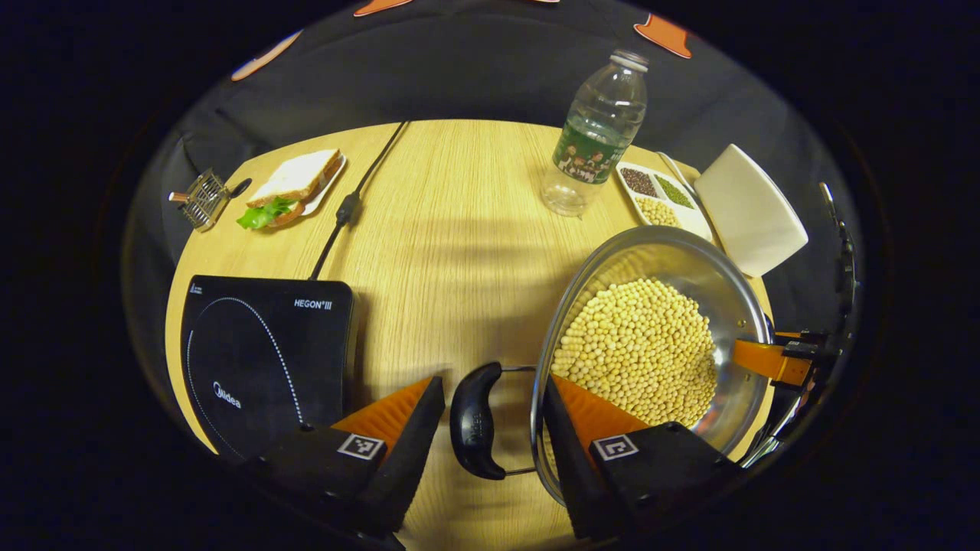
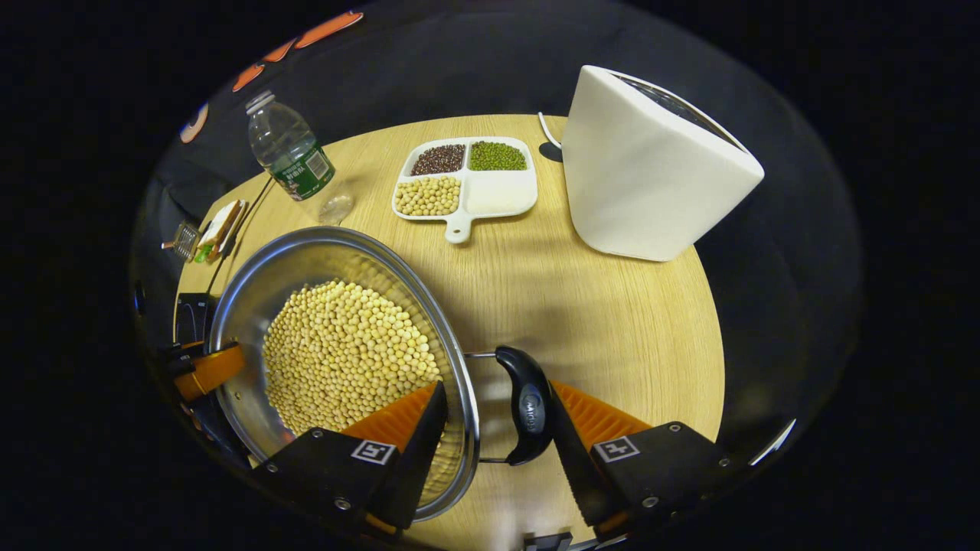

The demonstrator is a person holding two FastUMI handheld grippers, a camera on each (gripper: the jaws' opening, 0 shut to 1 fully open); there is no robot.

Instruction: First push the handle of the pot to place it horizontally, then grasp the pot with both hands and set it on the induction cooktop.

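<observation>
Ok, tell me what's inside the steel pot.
The pot holds a heap of pale yellow beans, piled against one side. Bare steel shows around the heap; the bottom beneath the beans is covered, so what lies under them can't be seen.

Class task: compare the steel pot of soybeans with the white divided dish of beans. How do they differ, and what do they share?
The round steel pot is deep and shiny; the white divided dish is shallow, matt and square-cornered. The pot holds one heap of yellow soybeans; the dish keeps dark red, green and yellow beans in separate compartments, with one compartment bare. The pot has black handles on wire loops; the dish has one short white tab. Both rest on the wooden table.
</observation>
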